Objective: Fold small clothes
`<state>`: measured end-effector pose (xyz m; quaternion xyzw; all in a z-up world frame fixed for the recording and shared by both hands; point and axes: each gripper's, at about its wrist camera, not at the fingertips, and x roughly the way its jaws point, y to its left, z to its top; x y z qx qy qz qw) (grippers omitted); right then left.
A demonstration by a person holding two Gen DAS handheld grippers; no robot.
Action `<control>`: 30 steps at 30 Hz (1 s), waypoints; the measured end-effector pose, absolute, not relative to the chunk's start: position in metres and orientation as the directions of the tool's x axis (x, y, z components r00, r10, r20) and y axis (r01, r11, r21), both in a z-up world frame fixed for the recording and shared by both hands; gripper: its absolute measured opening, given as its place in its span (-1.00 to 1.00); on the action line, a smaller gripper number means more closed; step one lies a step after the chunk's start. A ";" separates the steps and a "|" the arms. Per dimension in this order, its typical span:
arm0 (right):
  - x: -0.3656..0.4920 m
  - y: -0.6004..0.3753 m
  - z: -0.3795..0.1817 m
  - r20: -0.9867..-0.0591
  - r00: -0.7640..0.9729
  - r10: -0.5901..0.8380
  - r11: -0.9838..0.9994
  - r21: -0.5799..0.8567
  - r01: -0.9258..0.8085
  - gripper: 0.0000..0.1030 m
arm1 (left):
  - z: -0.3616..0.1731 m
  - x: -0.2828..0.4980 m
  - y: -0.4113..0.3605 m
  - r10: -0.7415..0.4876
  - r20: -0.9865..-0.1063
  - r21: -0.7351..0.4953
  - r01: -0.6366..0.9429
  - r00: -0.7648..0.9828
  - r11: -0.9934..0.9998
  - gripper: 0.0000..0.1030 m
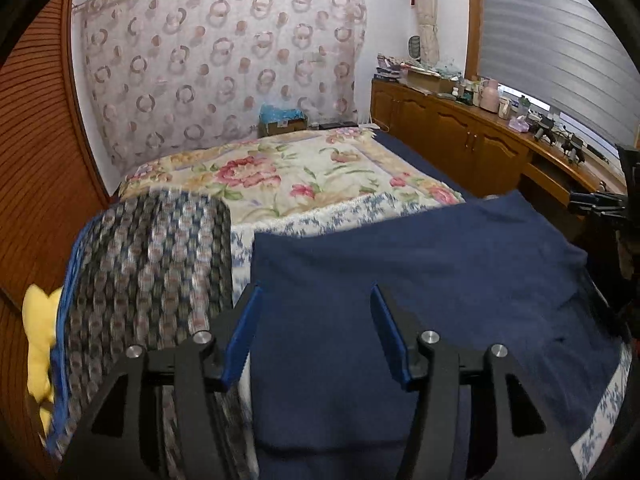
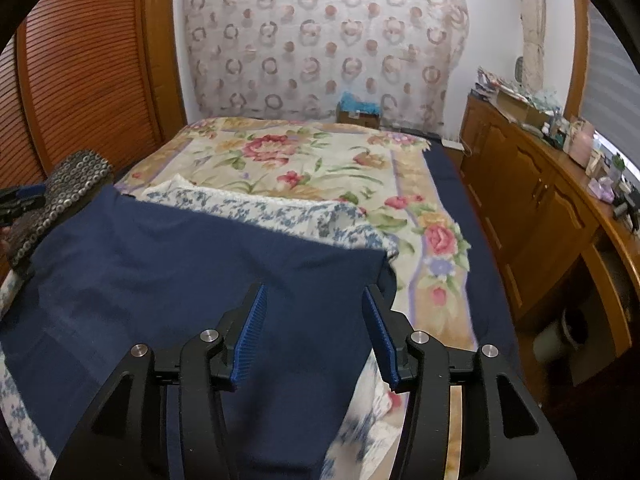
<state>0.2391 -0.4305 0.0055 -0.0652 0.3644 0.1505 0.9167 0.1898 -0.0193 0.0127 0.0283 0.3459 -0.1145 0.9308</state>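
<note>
1. A patterned cushion (image 1: pixel 148 264) lies just left of the navy garment (image 1: pixel 420 280), with a blue-flowered cloth (image 1: pixel 340 212) beyond it.
2. The garment lies spread on the bed (image 2: pixel 320 160) with its floral blanket; a wooden cabinet (image 2: pixel 532 200) runs along the right wall.
3. The left gripper (image 1: pixel 316 300) and right gripper (image 2: pixel 314 300) both hang over the garment, jaws apart, gripping nothing.
4. Only the left view shows a yellow toy (image 1: pixel 40 332).
</note>
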 end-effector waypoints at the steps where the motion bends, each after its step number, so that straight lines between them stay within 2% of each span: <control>1: 0.234 -0.431 0.005 -0.688 0.687 0.234 0.946 -0.003 -0.325 -0.02 | 0.010 0.180 -0.022 -0.198 -0.652 -0.029 0.237 0.732 0.971 0.07; 15: 0.162 -0.429 -0.041 -0.758 0.601 0.253 0.950 0.079 -0.301 -0.02 | -0.029 0.119 -0.025 -0.201 -0.706 -0.065 0.220 0.679 0.973 0.07; 26: 0.178 -0.438 -0.055 -0.777 0.576 0.256 0.963 0.151 -0.224 -0.02 | -0.055 0.118 -0.032 -0.192 -0.748 -0.078 0.203 0.635 0.976 0.07; 30: 0.180 -0.440 -0.048 -0.758 0.618 0.209 0.974 0.106 -0.199 -0.02 | -0.058 0.121 -0.035 -0.187 -0.757 -0.082 0.194 0.626 0.978 0.07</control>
